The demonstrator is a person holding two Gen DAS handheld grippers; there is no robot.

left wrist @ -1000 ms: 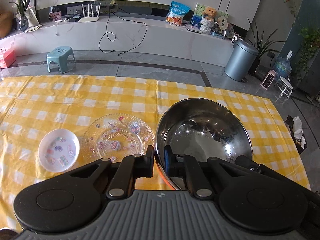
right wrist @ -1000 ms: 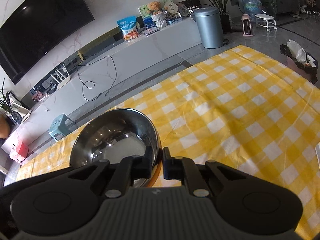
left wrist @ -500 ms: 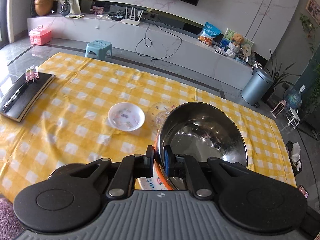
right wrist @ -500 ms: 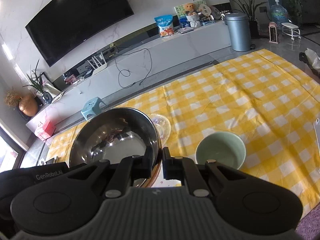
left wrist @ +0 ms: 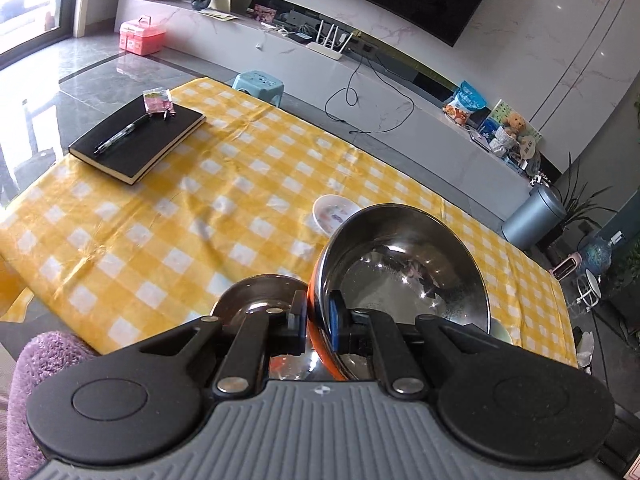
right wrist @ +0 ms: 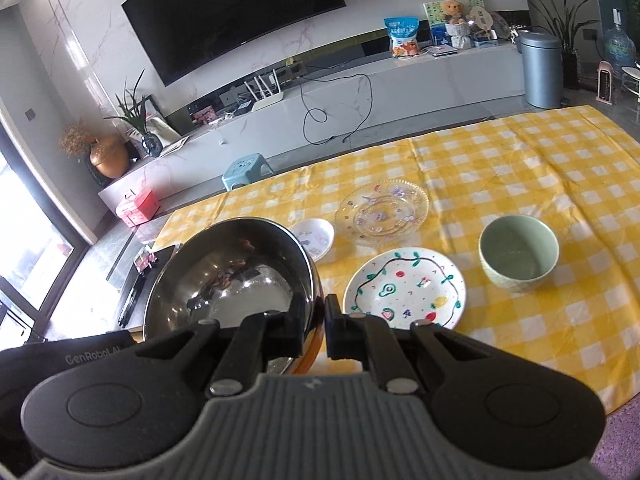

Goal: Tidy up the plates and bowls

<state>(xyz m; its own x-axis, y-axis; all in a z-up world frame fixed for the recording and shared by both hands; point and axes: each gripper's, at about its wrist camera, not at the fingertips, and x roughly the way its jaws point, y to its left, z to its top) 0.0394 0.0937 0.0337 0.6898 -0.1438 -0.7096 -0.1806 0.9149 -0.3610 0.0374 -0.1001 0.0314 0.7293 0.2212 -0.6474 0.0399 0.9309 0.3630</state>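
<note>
Both grippers hold one large steel bowl with an orange outside (left wrist: pixel 404 264), lifted above the near edge of the table. My left gripper (left wrist: pixel 318 316) is shut on its left rim. My right gripper (right wrist: pixel 318 322) is shut on its right rim; the bowl (right wrist: pixel 232 272) fills the left of the right wrist view. A smaller steel bowl (left wrist: pixel 256 300) sits below the left fingers. On the yellow checked cloth (right wrist: pixel 520 168) lie a painted white plate (right wrist: pixel 404 288), a clear glass plate (right wrist: pixel 382 210), a small white dish (right wrist: pixel 314 236) and a green bowl (right wrist: pixel 518 252).
A black notebook with a pen (left wrist: pixel 138 136) lies at the table's far left corner. A purple rug (left wrist: pixel 44 364) is below the near table edge. A blue stool (right wrist: pixel 246 168) and a TV bench (right wrist: pixel 360 92) stand beyond the table.
Both grippers have pulled back toward the near edge and swung left with the big steel bowl held between them. More of the table and its dishes has come into view.
</note>
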